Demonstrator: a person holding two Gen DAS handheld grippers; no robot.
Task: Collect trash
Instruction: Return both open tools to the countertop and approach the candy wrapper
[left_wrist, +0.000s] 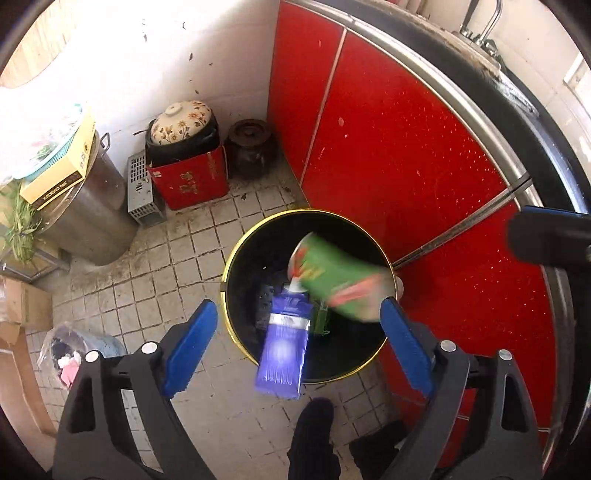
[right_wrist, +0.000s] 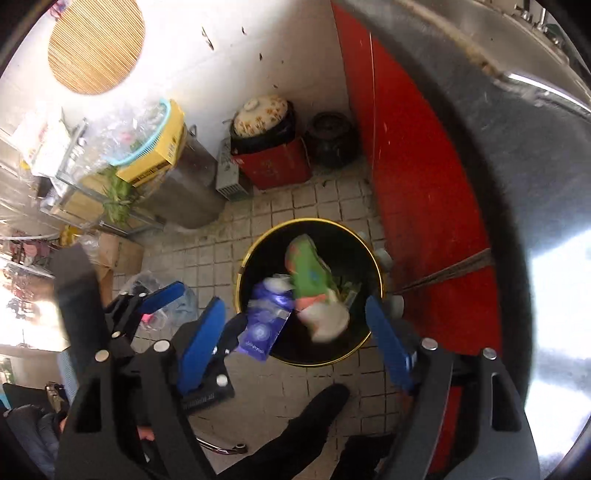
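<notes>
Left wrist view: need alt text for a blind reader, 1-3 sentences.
Seen from above, a blurred green package and a blue pouch drop toward a black, gold-rimmed trash bin on a tiled floor, between the open left gripper. Red cabinet doors stand beside the bin.

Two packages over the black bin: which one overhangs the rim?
The blue-purple flat pouch: its lower end overlaps the bin's gold rim. The green cylindrical package stays within the opening.

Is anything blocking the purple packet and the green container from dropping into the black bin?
Nothing visible does. The black bin has no lid and its mouth is open. The purple packet and the green container are blurred over its mouth, with both the left gripper and the right gripper open around them.
</notes>
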